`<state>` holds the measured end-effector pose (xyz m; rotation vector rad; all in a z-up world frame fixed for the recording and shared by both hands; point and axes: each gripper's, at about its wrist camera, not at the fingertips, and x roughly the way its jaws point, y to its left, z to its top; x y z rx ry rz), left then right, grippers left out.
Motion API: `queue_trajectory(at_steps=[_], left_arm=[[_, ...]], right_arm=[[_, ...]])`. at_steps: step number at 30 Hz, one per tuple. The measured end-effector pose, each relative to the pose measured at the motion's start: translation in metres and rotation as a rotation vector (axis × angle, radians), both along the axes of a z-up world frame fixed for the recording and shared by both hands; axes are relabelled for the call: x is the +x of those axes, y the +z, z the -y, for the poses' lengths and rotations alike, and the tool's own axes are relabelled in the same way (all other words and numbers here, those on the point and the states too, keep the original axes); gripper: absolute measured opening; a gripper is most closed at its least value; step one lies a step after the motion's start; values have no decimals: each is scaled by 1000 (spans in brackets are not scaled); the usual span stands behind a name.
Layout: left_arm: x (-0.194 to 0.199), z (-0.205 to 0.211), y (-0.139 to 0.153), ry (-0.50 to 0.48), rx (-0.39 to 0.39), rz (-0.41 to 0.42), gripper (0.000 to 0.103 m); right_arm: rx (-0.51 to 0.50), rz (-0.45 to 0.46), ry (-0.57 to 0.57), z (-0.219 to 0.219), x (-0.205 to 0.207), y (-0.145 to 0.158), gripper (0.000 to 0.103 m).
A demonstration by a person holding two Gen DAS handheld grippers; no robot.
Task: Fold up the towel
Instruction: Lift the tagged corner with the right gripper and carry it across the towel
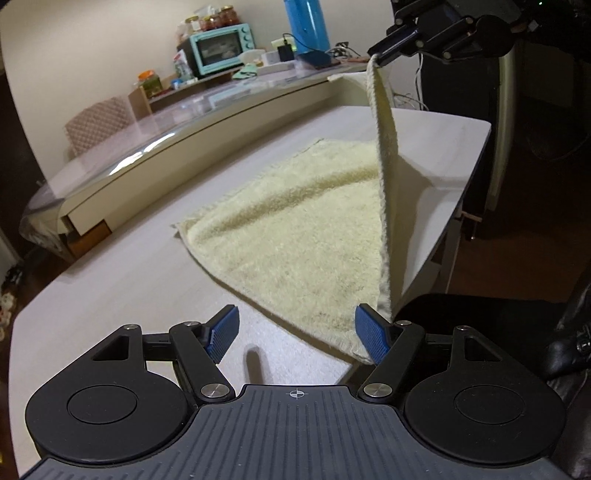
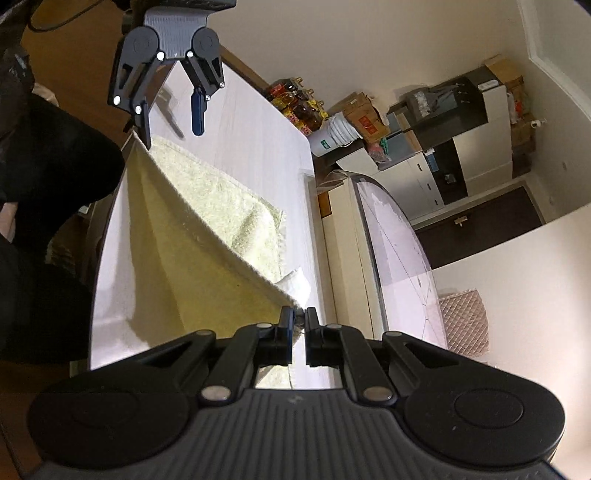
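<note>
White counter (image 1: 129,280) carries the cream towel (image 1: 295,229), spread flat except one far corner lifted. Right gripper (image 2: 300,314) is clenched on that corner. Left gripper (image 1: 295,332) is released, its right pad beside the near corner. Recommendation: grip the near corner first, then carry both across level.

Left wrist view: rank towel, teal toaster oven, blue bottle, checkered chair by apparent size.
1. towel
2. checkered chair, teal toaster oven and blue bottle: alike, unranked; bottle cropped at the top. All three are farther away, so true sizes are unsure.
</note>
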<state>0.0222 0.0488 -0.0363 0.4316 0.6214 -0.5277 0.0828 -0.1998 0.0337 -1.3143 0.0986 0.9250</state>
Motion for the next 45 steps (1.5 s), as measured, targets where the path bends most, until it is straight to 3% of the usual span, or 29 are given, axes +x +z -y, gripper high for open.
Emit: queue_trajectory(at_steps=[4, 11, 25, 45], left_arm=[[1, -6, -1, 3, -23, -12, 75], [14, -11, 1, 83, -77, -101, 81], [17, 0, 6, 131, 7, -117, 89], [13, 1, 4, 154, 21, -78, 94]], right_arm=[[-34, 9, 27, -12, 9, 0, 7], [-66, 0, 53, -29, 27, 1, 7], [-59, -7, 51, -37, 25, -4, 7], [-75, 3, 52, -46, 23, -2, 7]])
